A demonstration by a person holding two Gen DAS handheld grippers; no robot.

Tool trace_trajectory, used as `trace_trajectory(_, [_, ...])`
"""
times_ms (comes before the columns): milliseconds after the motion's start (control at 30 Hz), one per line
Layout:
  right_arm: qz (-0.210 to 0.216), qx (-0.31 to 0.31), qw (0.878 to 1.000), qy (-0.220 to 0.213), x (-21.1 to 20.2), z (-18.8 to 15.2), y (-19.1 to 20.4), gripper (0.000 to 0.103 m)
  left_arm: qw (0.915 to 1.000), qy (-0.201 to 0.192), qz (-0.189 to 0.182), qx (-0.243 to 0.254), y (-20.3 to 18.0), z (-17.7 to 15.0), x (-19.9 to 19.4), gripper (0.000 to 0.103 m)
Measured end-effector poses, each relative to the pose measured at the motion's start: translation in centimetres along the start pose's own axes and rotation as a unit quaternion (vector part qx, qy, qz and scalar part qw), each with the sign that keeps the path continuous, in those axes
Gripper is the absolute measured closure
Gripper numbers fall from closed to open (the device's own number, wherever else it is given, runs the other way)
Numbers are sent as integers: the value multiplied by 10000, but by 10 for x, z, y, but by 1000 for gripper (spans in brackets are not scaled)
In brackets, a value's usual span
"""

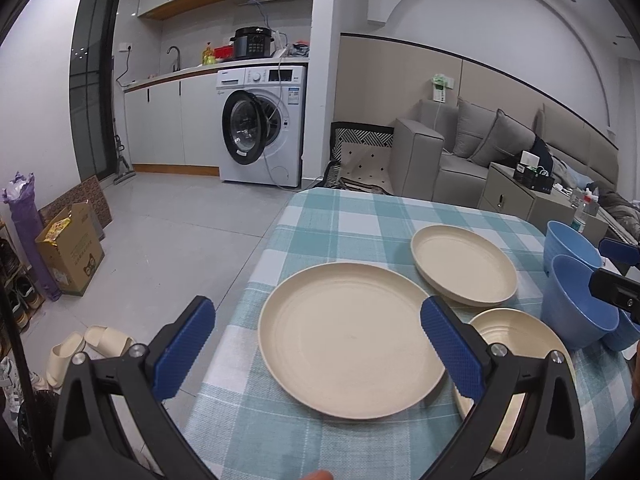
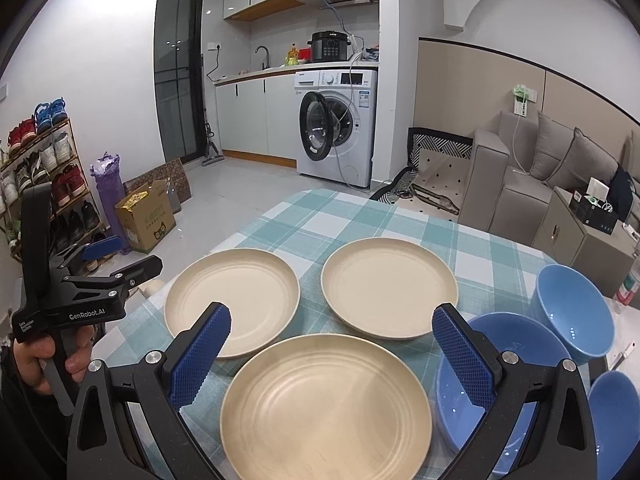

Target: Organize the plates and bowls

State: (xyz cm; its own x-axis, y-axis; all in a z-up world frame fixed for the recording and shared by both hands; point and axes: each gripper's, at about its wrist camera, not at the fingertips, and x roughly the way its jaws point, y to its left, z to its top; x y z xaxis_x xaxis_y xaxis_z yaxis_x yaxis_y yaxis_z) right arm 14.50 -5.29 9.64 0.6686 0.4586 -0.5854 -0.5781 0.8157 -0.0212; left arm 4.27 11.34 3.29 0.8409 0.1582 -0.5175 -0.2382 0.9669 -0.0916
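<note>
With both my jaws wide open and empty, I should slide my left gripper (image 1: pixel 318 344) squarely onto the rim of the large round cream plastic plate (image 1: pixel 352 344) at lower centre before closing.

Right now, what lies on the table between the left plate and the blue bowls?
In the right wrist view, two more cream plates lie between the left plate and the blue bowls: a far plate and a near plate. None overlap.
</note>
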Motion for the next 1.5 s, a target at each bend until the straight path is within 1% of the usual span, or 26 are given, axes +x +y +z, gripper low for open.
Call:
trace_trajectory(200, [126,-26,9997,201,28,5,8,0,9997,188,100,-92,10,-5,13,0])
trace_trajectory(333, [207,-50,9989,420,47,6,12,0,9993,313,115,-150,15,-8,20,0])
trace_trajectory(467, [239,-115,9982,536,63,7,16,0,9987,454,140,-208,20,-12,28,0])
trace_trajectory(867, [461,-172,9937,1005,117,-2,24,0,9959,828,193,-297,26,-22,51,0])
trace_trajectory(1067, [600,-173,9903,1238,142,-7,26,0,9935,1026,168,-463,32,-28,62,0])
trace_trajectory(1267, [684,-200,9871,1436,160,-13,28,6,9925,1116,43,-495,34,-31,66,2])
trace_trajectory(1300, [723,-184,9864,1462,163,-14,28,9,9924,1125,31,-494,34,-32,67,2])
trace_trajectory(1333, [747,-162,9859,1491,166,-14,28,14,9923,1137,34,-500,35,-32,68,2])
trace_trajectory(1400, [788,-111,9847,1550,171,-15,28,16,9921,1131,30,-544,37,-33,68,5])
trace_trajectory(1467, [820,-83,9838,1593,175,-15,29,16,9912,1177,-25,-602,39,-34,71,12])
trace_trajectory(1500, [843,-77,9834,1606,177,-14,29,18,9908,1204,-38,-619,40,-35,72,12])
